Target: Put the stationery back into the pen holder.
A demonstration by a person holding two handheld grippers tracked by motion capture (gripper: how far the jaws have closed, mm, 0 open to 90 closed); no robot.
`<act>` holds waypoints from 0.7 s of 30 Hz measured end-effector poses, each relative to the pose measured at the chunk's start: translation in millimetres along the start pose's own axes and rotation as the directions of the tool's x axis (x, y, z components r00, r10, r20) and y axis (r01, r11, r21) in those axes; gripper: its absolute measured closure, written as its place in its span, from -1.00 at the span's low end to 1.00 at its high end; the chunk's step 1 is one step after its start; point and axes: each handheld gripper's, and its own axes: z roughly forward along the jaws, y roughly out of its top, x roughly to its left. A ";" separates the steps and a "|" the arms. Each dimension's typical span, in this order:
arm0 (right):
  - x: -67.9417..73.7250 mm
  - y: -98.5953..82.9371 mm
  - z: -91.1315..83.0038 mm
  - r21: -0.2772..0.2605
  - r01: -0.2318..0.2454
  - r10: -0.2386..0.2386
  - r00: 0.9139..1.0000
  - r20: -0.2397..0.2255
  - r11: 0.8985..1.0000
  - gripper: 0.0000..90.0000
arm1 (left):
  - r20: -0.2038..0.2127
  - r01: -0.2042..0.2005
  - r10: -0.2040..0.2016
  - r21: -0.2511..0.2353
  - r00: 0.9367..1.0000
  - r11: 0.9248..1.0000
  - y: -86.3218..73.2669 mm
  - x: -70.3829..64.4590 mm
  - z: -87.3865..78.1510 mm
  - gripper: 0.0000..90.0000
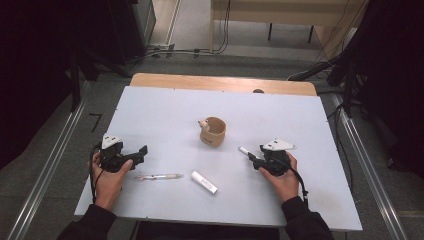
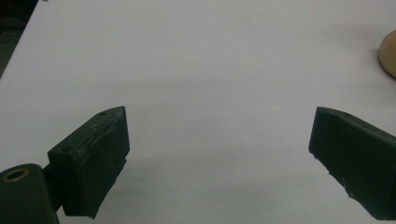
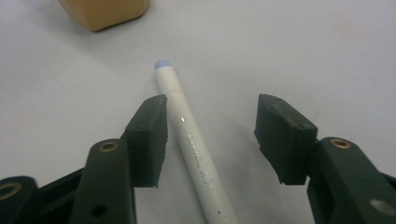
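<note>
Near the table's [image 1: 165,105] middle, a cup [image 1: 213,131], with a small piece perched at its rim on the left. Toward the near edge, in front of the cup and slightly left, a short capped tube [image 1: 204,182] lying at a slant; just left of that, a slim pen [image 1: 159,176] lying roughly parallel to the near edge. Right of the cup and nearer the person, a marker [image 3: 191,144] flat on the table between the spread jaws of the right gripper [image 3: 210,140], closer to one jaw, tip toward the cup. Left of the slim pen, the left gripper [image 2: 219,144], jaws apart over bare tabletop, the cup off to its right.
</note>
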 end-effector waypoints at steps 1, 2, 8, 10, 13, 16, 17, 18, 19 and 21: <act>0.1 0.1 0.2 0.002 0.003 -0.003 1.000 -0.005 1.000 0.04 | 0.000 0.000 0.000 0.000 1.000 1.000 0.0 -0.1 0.1 -0.87; 0.1 0.1 0.2 0.002 0.003 -0.003 1.000 -0.005 1.000 0.04 | 0.000 -0.001 0.001 0.001 1.000 1.000 0.0 -0.3 0.2 -0.87; 0.9 0.4 1.1 0.013 0.017 -0.016 1.000 -0.021 1.000 0.24 | 0.002 -0.001 0.001 0.002 1.000 1.000 0.0 -0.4 0.4 -0.87; 0.9 0.6 1.7 0.018 0.026 -0.026 0.999 -0.030 0.999 0.28 | 0.001 -0.002 0.002 0.001 1.000 1.000 0.1 -0.3 0.2 -0.87; 1.8 0.9 2.5 0.029 0.036 -0.034 0.999 -0.038 0.999 0.37 | 0.002 -0.002 0.002 0.002 1.000 1.000 0.1 -0.4 0.4 -0.87; 3.0 1.4 3.8 0.041 0.057 -0.055 0.997 -0.048 0.998 0.49 | 0.003 -0.002 0.002 0.002 1.000 1.000 0.1 -0.4 0.4 -0.87; 3.0 1.4 3.8 0.041 0.058 -0.056 0.997 -0.051 0.997 0.51 | 0.002 -0.002 0.002 0.002 1.000 1.000 0.1 -0.4 0.4 -0.87; 2.6 1.4 3.8 0.042 0.056 -0.054 0.997 -0.056 0.998 0.51 | 0.002 -0.001 0.001 0.002 1.000 1.000 0.1 -0.5 0.4 -0.87; 2.2 1.4 3.9 0.042 0.053 -0.050 0.997 -0.059 0.998 0.52 | 0.002 -0.001 0.001 0.002 1.000 1.000 0.1 -0.5 0.4 -0.87; 1.7 1.5 3.9 0.043 0.051 -0.049 0.997 -0.064 0.998 0.59 | 0.003 -0.002 0.002 0.003 1.000 1.000 0.1 -0.5 0.6 -0.87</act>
